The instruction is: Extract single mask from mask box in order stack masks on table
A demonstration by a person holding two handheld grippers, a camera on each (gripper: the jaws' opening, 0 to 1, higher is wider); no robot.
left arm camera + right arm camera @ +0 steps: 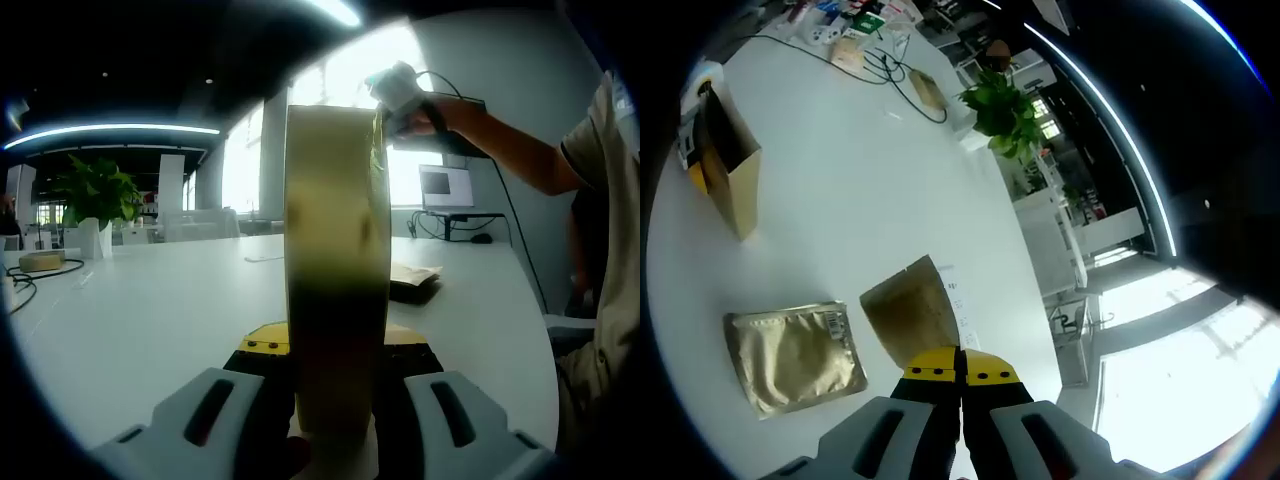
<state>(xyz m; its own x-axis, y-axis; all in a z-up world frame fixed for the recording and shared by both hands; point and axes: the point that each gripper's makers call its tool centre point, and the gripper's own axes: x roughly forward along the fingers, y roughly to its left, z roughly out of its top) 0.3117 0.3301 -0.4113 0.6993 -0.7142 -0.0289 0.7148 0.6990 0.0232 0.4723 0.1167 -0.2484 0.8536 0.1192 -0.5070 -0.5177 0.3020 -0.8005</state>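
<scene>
A tall cream-yellow mask box [336, 250] stands upright on the white table [150, 320], and my left gripper [335, 352] is shut on its lower part. Above the box's top right corner a hand holds my right gripper [400, 92]. Seen from above in the right gripper view, my right gripper [960, 378] is shut on a brown-gold mask packet [912, 315] held over the table. A second gold foil packet [795, 355] lies flat on the table [870, 190], and it also appears behind the box as a packet [414, 280]. The box [730, 180] stands at the far left.
A potted plant [95, 200] [1005, 105] stands at the table's far side. Cables [895, 70] and small items lie near it. A monitor [447, 187] sits on a desk behind. The person's arm and body [590, 230] are at the right of the left gripper view.
</scene>
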